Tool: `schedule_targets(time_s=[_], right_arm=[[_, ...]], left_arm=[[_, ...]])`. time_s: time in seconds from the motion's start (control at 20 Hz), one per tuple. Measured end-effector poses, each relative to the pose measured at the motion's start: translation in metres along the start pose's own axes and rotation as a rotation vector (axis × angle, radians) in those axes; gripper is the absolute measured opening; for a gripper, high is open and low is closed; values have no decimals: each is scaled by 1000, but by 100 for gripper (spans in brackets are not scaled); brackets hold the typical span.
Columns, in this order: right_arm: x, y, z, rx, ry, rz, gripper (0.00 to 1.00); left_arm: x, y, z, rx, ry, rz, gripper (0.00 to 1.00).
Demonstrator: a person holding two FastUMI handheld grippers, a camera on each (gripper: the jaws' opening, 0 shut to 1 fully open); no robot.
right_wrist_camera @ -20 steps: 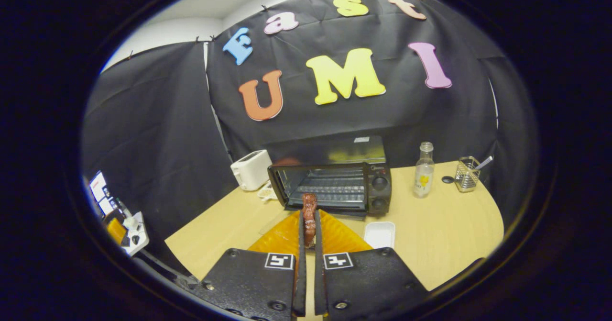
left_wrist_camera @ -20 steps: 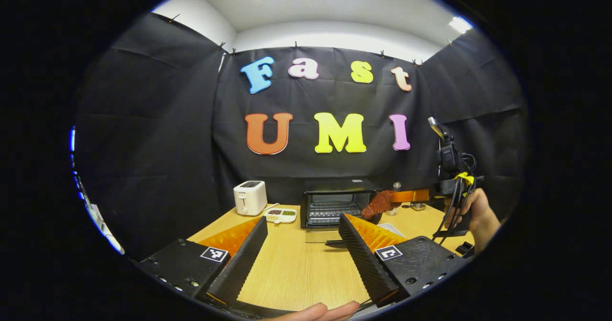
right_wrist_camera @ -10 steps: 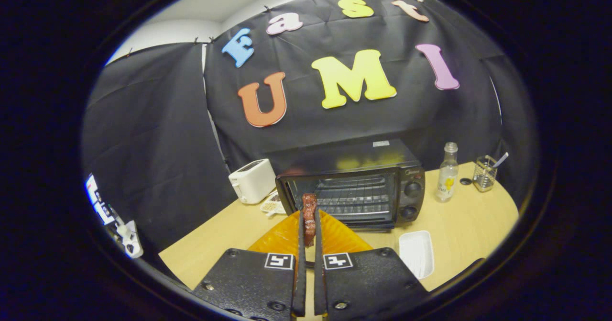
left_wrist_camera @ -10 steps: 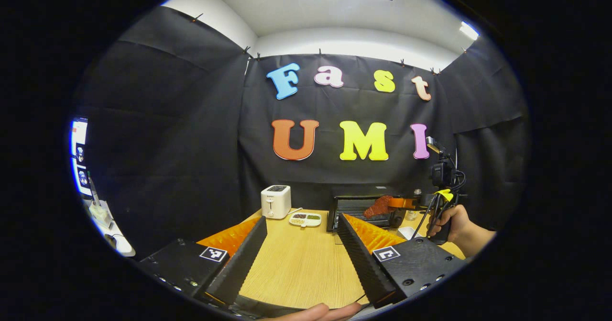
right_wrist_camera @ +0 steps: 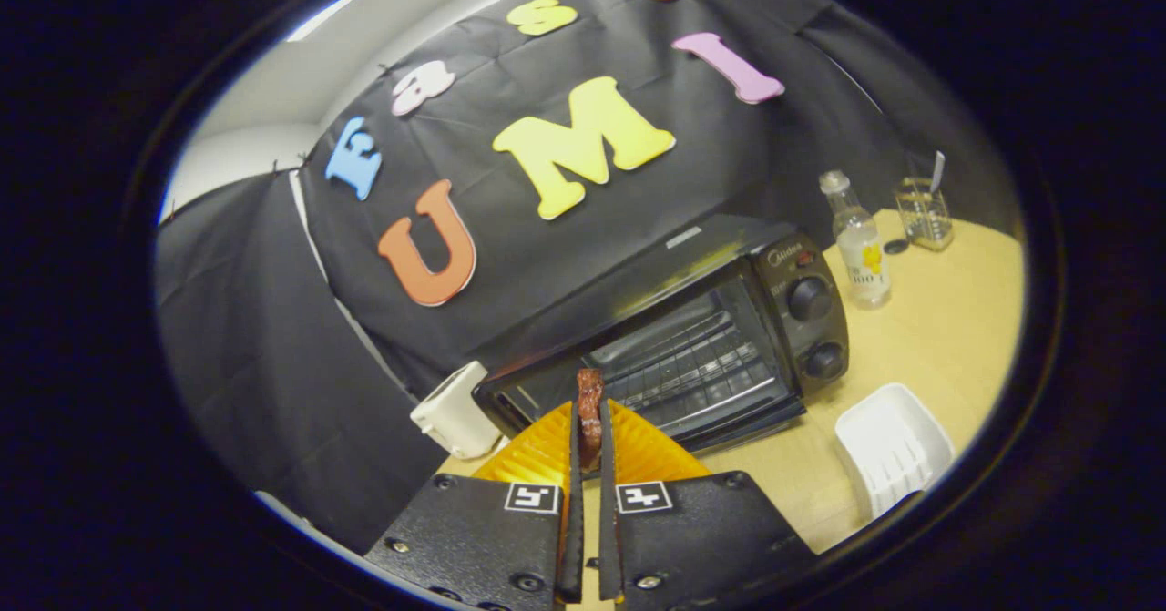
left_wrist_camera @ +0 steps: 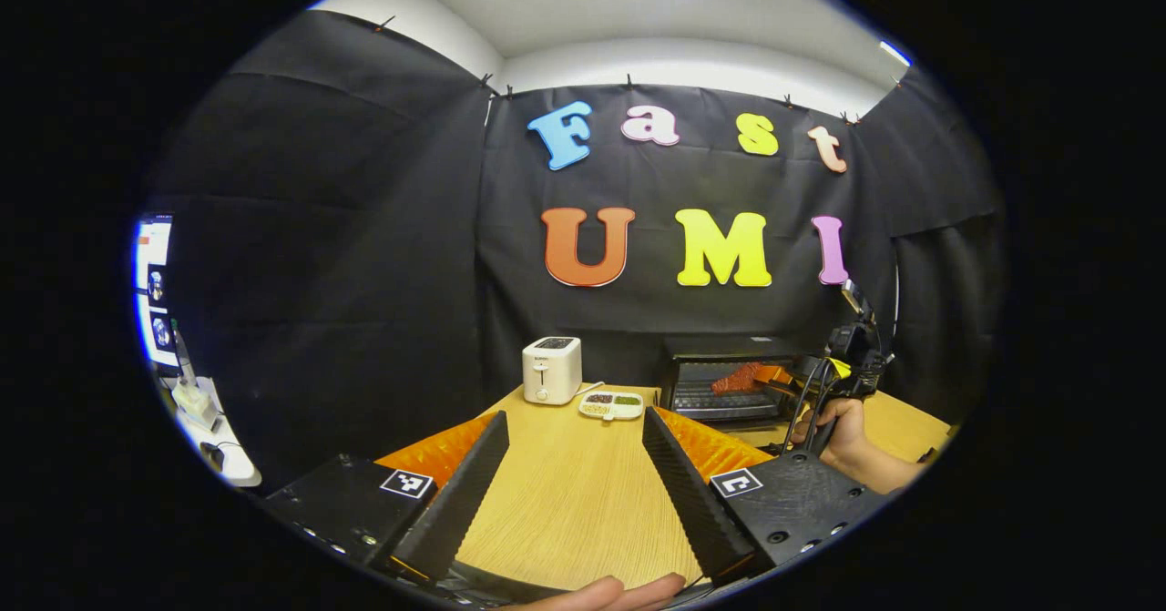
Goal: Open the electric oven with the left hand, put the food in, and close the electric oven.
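The black electric oven point(right_wrist_camera: 701, 356) stands open and tilted in the right gripper view, its wire rack point(right_wrist_camera: 692, 370) bare. My right gripper point(right_wrist_camera: 589, 408) is shut on a reddish-brown piece of meat point(right_wrist_camera: 589, 385), which it holds upright just before the oven's mouth. In the left gripper view the oven point(left_wrist_camera: 729, 376) sits far right on the wooden table point(left_wrist_camera: 565, 502), and the right gripper point(left_wrist_camera: 776, 376) holds the meat point(left_wrist_camera: 736, 380) at its opening, gripped by a hand point(left_wrist_camera: 843, 429). My left gripper point(left_wrist_camera: 575, 418) hangs open over the table with nothing between its fingers.
A white toaster point(left_wrist_camera: 551, 370) and a small dish of food point(left_wrist_camera: 612, 404) stand left of the oven. A white tray point(right_wrist_camera: 893, 447) lies in front of the oven's knobs. A glass bottle point(right_wrist_camera: 859, 238) and a wire holder point(right_wrist_camera: 922, 215) stand at the back right.
The right gripper has carried the meat closer to the oven's opening and tilted. The left gripper has drawn back and turned left, so the oven now sits farther right in its view.
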State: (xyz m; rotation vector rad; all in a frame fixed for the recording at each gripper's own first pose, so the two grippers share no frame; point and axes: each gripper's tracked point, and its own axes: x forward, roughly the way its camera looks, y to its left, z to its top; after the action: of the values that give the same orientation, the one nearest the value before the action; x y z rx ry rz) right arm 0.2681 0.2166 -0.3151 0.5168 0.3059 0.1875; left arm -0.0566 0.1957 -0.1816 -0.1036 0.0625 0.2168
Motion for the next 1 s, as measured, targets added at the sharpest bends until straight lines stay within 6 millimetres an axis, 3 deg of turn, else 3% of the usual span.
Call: schedule_targets(time_s=[0.3, 0.5, 0.7, 0.75, 0.9, 1.0], right_arm=[[75, -38, 0, 231, -24, -79, 10], [110, -55, -11, 224, 2, -128, 10], [111, -61, -7, 109, 6, -161, 14], [110, -66, -7, 72, 2, -188, 22], [96, -68, -2, -16, -20, -195, 33], [82, -65, 1, -84, -35, -184, 34]], left_arm=[[32, 3, -11, -2, 13, 13, 95], [41, -13, -6, 15, 4, -11, 95], [44, -31, -9, -4, 12, -62, 95], [46, -32, -10, 2, 15, -59, 95], [44, -40, -10, 5, 22, -72, 95], [41, -51, -12, -23, 40, -96, 95]])
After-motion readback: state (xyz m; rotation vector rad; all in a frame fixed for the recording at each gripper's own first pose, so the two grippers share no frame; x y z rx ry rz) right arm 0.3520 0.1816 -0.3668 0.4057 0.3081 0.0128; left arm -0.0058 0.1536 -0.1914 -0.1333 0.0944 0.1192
